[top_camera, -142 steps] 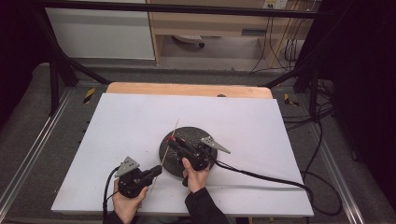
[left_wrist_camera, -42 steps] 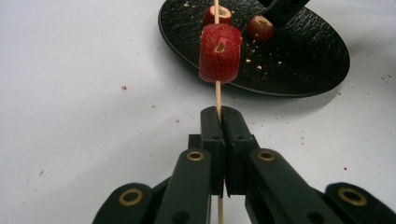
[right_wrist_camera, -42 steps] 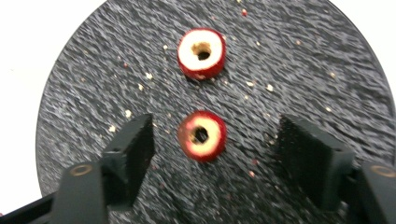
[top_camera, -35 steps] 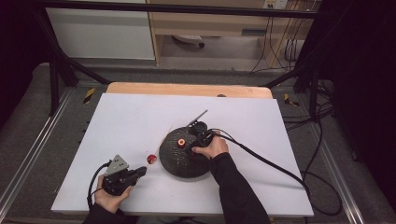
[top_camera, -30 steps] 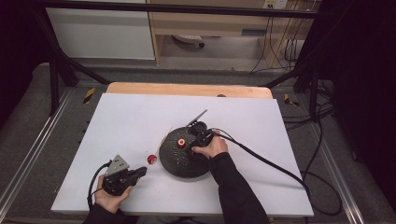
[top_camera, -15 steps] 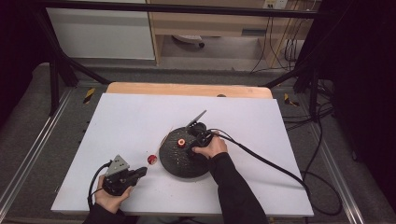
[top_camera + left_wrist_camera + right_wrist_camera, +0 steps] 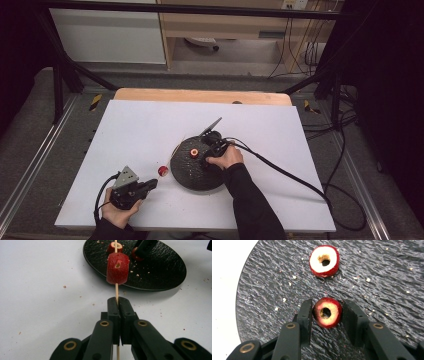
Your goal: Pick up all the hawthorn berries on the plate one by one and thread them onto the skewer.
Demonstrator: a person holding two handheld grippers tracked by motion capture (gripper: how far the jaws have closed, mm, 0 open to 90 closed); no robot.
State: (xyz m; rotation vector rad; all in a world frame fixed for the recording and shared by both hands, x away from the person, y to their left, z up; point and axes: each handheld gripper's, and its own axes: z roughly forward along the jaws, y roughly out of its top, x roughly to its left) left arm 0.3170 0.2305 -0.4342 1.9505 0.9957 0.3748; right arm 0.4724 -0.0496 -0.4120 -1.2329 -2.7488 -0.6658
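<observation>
My left gripper [image 7: 117,300] is shut on a thin wooden skewer [image 7: 116,291] that carries a red fruit piece [image 7: 117,268] near its tip. In the high view this gripper [image 7: 152,183] lies at the table's front left, and the skewered piece [image 7: 162,171] hangs just left of the black plate [image 7: 190,175]. My right gripper [image 7: 327,308] rests on the plate [image 7: 274,285], its pads pressed on both sides of a red fruit ring [image 7: 327,312] with a hole through it. A second ring [image 7: 324,260] lies flat just beyond it.
The plate sits mid-table on a white sheet [image 7: 135,125]. Crumbs dot the plate and the sheet. The right gripper's cable [image 7: 290,175] trails off to the right. A wooden table edge [image 7: 200,95] runs along the back, with black frame bars beyond.
Since the oldest frame my right hand has shifted from the plate's near edge to its right side, and my left hand has drawn back to the left. Within the last second neither hand moves.
</observation>
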